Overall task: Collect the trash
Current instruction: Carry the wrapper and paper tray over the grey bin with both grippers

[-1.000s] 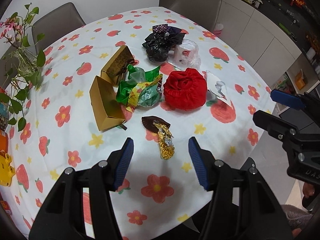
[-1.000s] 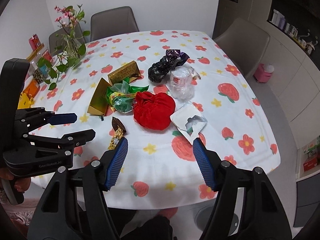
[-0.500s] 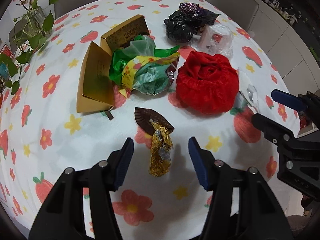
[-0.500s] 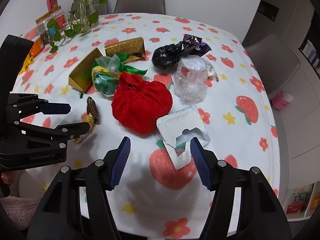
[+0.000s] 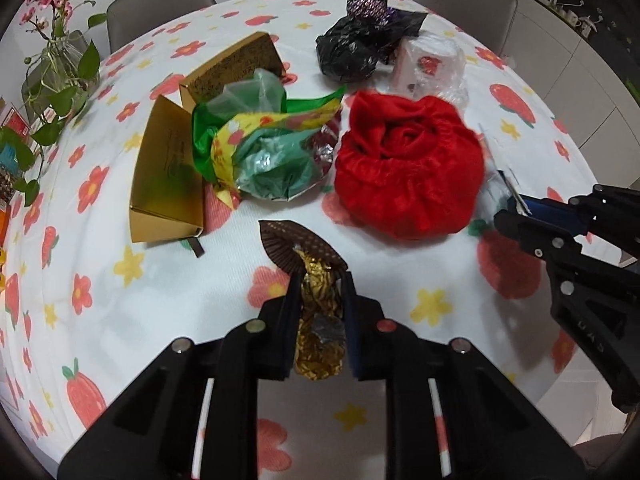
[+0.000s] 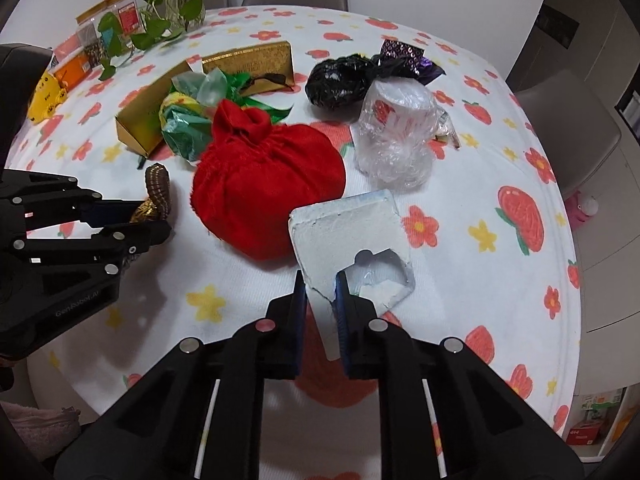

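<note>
Left gripper [image 5: 320, 292]: fingers closed on the gold foil wrapper [image 5: 320, 336], which lies on the worktop [image 5: 160, 320] near its front edge. A brown paper cup [image 5: 296, 248] touches the wrapper's far end.

Right gripper [image 6: 321, 284]: fingers nearly together, clamping the near edge of a torn white blister pack [image 6: 348, 236], also near the front edge, right of the wrapper.

Red cloth pouch [image 6: 268, 184]: between the two grippers, just beyond them, touching the pack's left side.

Green and yellow plastic bags [image 5: 260, 148]: crumpled together left of the pouch, touching it.

Two gold boxes [image 5: 168, 184]: one left of the bags, the other behind them, both in contact with the bags.

Black bag [image 6: 340, 80]: towards the far edge, with purple foil [image 6: 404, 56] at its right.

Clear plastic bundle [image 6: 396, 136]: just right of the black bag, beyond the pack.

Plant [image 6: 160, 16]: far left corner, with small packets [image 6: 80, 52] along the left edge.
</note>
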Tool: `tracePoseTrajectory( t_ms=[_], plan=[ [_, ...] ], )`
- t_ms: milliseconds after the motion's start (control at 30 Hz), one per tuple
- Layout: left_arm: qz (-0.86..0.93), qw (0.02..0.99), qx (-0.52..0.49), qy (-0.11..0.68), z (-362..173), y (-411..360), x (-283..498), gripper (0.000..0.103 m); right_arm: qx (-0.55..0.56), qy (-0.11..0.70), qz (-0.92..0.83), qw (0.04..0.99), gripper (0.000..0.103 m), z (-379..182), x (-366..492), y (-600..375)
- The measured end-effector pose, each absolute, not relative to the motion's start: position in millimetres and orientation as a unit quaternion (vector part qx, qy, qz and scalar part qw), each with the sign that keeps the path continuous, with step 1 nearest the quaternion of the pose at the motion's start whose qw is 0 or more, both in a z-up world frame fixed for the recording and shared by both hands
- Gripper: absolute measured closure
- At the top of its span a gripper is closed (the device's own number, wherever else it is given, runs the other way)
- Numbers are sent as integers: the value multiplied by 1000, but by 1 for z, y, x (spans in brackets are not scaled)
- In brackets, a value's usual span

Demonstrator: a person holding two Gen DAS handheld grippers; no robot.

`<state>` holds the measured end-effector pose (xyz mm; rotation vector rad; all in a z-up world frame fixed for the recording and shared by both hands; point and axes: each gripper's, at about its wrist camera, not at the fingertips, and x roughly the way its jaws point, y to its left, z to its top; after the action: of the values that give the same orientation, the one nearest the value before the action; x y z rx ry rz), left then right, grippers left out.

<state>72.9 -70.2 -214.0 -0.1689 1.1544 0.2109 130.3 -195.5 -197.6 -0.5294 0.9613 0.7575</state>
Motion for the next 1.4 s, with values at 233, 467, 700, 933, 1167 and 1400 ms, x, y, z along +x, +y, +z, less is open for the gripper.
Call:
tracePoseTrajectory(
  t_ms=[233, 467, 700, 933, 1167, 1400],
  plan=[
    [85, 841, -69, 530, -182, -76, 69, 83, -234, 439, 346, 795, 90, -170, 119, -203],
    [30, 855, -43, 516, -151, -82, 71, 83, -201, 437, 303, 823, 90, -143, 107, -213],
    [-69, 862, 10, 503, -130, -101, 77, 83, -142, 439, 205, 863, 90, -121, 89, -236],
    [-195, 850, 81, 483, -126, -142, 73, 83, -66, 447, 75, 889, 90, -115, 48, -281],
    [-317, 815, 135, 466, -126, -211, 53, 83, 8, 462, -56, 885, 90, -117, -10, -344],
    [-411, 770, 184, 452, -130, -292, 18, 83, 67, 457, -161, 872, 90, -116, -72, -410]
  ],
)
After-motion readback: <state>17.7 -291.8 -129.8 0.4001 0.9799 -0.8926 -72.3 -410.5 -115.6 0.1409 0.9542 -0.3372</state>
